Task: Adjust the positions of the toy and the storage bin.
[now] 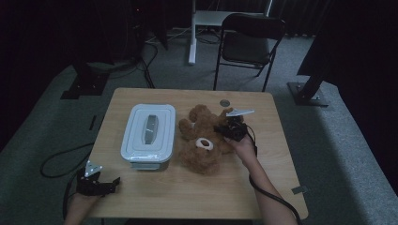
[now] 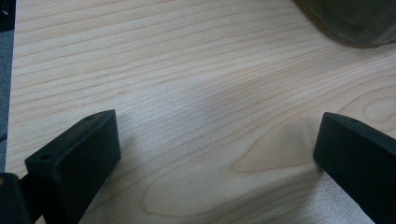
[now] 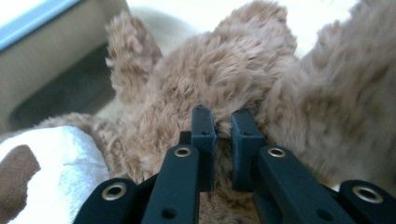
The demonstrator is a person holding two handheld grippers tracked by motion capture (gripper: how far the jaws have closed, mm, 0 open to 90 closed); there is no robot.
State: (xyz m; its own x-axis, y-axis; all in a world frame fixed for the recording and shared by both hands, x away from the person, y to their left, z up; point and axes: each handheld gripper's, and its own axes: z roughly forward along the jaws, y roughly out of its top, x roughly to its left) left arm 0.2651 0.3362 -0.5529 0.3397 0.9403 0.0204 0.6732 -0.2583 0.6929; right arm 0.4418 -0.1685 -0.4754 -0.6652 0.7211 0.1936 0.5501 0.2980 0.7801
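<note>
A brown teddy bear (image 1: 202,140) with a white muzzle lies on its back in the middle of the wooden table (image 1: 187,197). My right gripper (image 1: 219,127) reaches onto it from the right. In the right gripper view the jaws (image 3: 223,123) stand nearly together and pinch a tuft of the bear's fur (image 3: 210,79) between the pads. My left gripper (image 1: 110,185) rests at the table's front left corner. Its jaws (image 2: 215,140) are wide open over bare wood, holding nothing.
A white lidded container (image 1: 149,133) with a grey handle sits just left of the bear; its side shows in the right gripper view (image 3: 46,56). A small round grey disc (image 1: 225,102) lies near the table's far edge. A folding chair (image 1: 248,42) stands beyond the table.
</note>
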